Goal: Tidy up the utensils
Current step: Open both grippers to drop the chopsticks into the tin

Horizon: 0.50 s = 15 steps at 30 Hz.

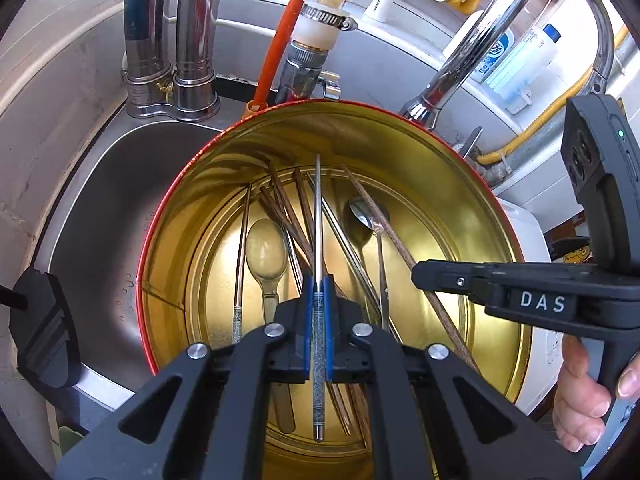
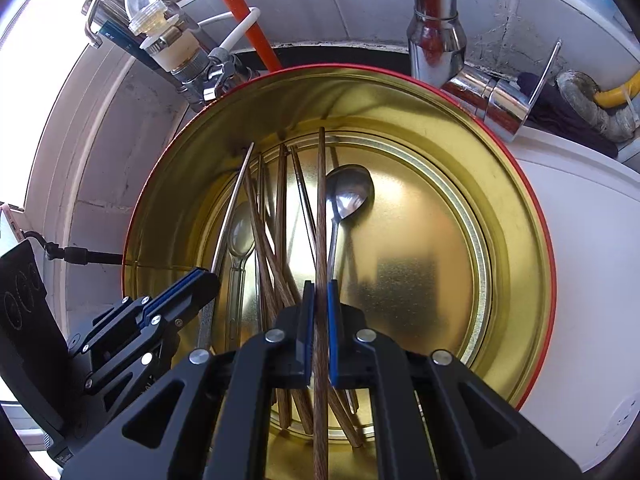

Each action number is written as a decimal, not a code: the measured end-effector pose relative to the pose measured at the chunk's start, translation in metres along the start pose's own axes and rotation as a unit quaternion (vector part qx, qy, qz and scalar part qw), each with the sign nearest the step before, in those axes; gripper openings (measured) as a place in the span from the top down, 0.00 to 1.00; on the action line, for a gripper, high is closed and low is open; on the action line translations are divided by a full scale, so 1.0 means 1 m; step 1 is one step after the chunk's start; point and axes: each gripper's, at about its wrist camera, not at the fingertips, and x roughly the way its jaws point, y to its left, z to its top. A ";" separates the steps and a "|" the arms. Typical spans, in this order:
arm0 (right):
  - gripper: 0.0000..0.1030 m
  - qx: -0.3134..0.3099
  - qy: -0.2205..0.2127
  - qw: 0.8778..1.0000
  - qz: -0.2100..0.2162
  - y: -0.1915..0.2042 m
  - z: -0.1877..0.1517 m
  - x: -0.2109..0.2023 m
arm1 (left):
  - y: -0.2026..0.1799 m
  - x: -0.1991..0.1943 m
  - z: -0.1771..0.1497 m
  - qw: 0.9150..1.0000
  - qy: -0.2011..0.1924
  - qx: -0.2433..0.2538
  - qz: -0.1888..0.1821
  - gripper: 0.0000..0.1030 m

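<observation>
A round tin [image 1: 460, 184], gold inside with a red rim, holds several wooden chopsticks, metal chopsticks, a steel spoon [image 1: 364, 216] and a pale plastic spoon [image 1: 266, 248]. Over the tin, my left gripper [image 1: 319, 284] is shut on a metal chopstick [image 1: 318, 220] that points steeply down into it. In the right wrist view the same tin [image 2: 460, 120] fills the frame. There my right gripper [image 2: 319, 288] is shut on a wooden chopstick [image 2: 321, 200] beside the steel spoon [image 2: 348, 188]. The left gripper [image 2: 204, 276] shows at lower left.
The tin stands beside a steel sink [image 1: 100, 208], with chrome taps [image 1: 196, 40], an orange hose [image 1: 280, 40] and a curved faucet [image 2: 436, 20] close behind it. A white appliance top [image 2: 580, 240] lies to the right. A hand [image 1: 584, 392] holds the right gripper's handle.
</observation>
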 end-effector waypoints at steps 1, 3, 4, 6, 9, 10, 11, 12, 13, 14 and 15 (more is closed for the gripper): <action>0.93 -0.002 -0.004 1.000 0.000 0.001 0.000 -0.003 | -0.002 -0.002 -0.001 1.000 -0.002 0.004 0.007 0.95; 0.77 -0.006 -0.021 1.000 -0.004 0.005 -0.003 -0.012 | -0.007 -0.006 -0.002 0.999 -0.007 0.016 0.036 0.91; 0.68 -0.014 -0.030 0.999 -0.010 0.008 -0.004 -0.016 | -0.009 -0.008 -0.002 0.998 -0.009 0.023 0.049 0.86; 0.39 -0.029 -0.058 0.998 -0.022 0.015 -0.007 -0.026 | -0.012 -0.013 -0.003 0.997 -0.017 0.032 0.071 0.33; 0.34 -0.044 -0.085 0.995 -0.040 0.020 -0.011 -0.035 | -0.013 -0.019 -0.004 0.996 -0.031 0.036 0.071 0.30; 0.34 -0.046 -0.085 0.994 -0.041 0.021 -0.011 -0.036 | -0.013 -0.018 -0.004 0.996 -0.030 0.037 0.071 0.30; 0.34 -0.046 -0.083 0.995 -0.039 0.020 -0.011 -0.036 | -0.012 -0.018 -0.004 0.996 -0.029 0.038 0.071 0.30; 0.34 -0.045 -0.081 0.995 -0.037 0.020 -0.011 -0.036 | -0.013 -0.017 -0.005 0.997 -0.027 0.038 0.069 0.30; 0.34 -0.043 -0.080 0.995 -0.036 0.020 -0.012 -0.036 | -0.012 -0.017 -0.005 0.997 -0.026 0.038 0.067 0.30; 0.34 -0.043 -0.079 0.995 -0.037 0.020 -0.012 -0.035 | -0.012 -0.017 -0.006 0.997 -0.025 0.038 0.067 0.30; 0.34 -0.042 -0.078 0.995 -0.037 0.019 -0.013 -0.035 | -0.012 -0.017 -0.006 0.997 -0.024 0.037 0.067 0.30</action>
